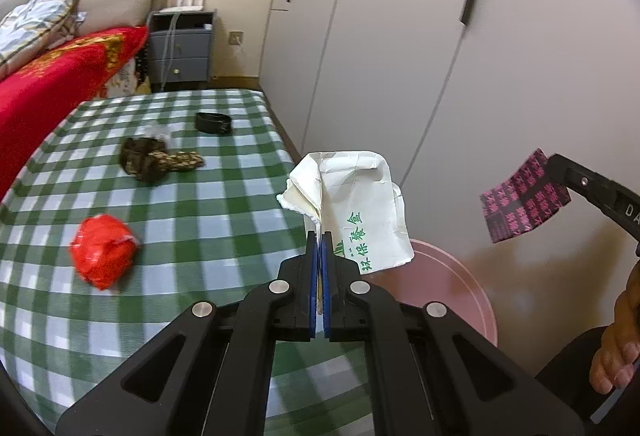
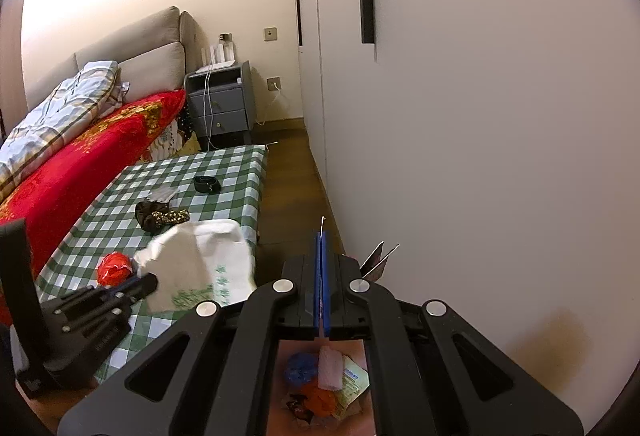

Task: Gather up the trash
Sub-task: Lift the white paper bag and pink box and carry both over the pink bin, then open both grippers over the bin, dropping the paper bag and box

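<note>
My left gripper is shut on a crumpled white paper bag with green print, held at the table's right edge above the pink bin. It also shows in the right wrist view. My right gripper is shut on a dark wrapper with a pink pattern, held over the bin, whose trash shows below. A red crumpled wrapper lies on the green checked table.
A dark patterned scrunchie-like item and a black coiled band lie farther back on the table. A bed with a red blanket runs along the left. A white wardrobe stands on the right, a grey nightstand behind.
</note>
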`<state>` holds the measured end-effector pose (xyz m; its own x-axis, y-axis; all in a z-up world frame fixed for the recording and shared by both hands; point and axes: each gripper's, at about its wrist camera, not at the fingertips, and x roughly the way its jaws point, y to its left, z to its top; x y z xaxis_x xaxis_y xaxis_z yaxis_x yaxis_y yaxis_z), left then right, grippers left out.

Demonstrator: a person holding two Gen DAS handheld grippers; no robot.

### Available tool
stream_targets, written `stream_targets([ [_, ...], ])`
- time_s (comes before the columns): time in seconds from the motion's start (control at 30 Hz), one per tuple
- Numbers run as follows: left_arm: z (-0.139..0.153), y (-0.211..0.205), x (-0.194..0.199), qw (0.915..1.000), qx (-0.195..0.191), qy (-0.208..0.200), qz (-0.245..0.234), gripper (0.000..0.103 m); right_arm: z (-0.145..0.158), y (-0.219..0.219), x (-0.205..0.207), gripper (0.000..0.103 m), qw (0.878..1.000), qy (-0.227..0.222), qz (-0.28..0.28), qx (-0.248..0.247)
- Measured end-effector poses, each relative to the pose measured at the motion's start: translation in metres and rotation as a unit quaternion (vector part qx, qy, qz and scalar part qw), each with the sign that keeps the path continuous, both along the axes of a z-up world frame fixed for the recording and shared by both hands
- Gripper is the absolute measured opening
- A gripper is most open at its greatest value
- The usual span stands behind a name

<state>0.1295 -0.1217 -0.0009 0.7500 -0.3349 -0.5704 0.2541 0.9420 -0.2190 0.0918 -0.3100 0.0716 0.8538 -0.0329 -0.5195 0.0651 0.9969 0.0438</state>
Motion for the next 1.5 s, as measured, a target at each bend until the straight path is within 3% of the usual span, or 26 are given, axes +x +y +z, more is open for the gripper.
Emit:
stream_targets([
  [0.5,-0.029,-0.069,0.006,0.9973,0.005,0.031,-0.066,0.002,-0.011,-0.002,0.009,0.001,0.999,0.028,-0.014,-0.009],
  [0.57,-0.033,-0.075,0.007,0.9957,0.009,0.042,-0.082,0.005,-0.014,-0.003,0.012,0.005,0.999,0.037,-0.023,-0.015],
  [0.63,-0.038,-0.077,0.007,0.9949,0.014,0.052,-0.085,0.016,-0.015,-0.004,0.013,0.02,0.999,0.038,-0.029,-0.016],
  [0.7,-0.041,-0.07,0.007,0.9952,0.006,0.058,-0.078,0.018,-0.014,-0.004,0.012,0.033,0.999,0.034,-0.033,-0.015],
  [0.73,-0.041,-0.068,0.007,0.9953,0.005,0.06,-0.075,0.018,-0.014,-0.004,0.012,0.034,0.999,0.032,-0.035,-0.015],
  [1.13,-0.028,-0.019,0.0,0.999,0.002,0.04,-0.022,0.018,-0.014,0.007,0.01,0.034,0.999,0.027,-0.019,-0.027],
  [1.37,-0.021,0.032,-0.003,0.9985,-0.004,0.028,0.047,0.018,-0.018,0.026,0.01,0.034,0.999,0.027,0.006,-0.04],
  [1.5,-0.02,0.06,-0.006,0.9955,-0.002,0.027,0.09,0.022,-0.017,0.036,0.009,0.034,0.999,0.017,0.035,-0.018],
])
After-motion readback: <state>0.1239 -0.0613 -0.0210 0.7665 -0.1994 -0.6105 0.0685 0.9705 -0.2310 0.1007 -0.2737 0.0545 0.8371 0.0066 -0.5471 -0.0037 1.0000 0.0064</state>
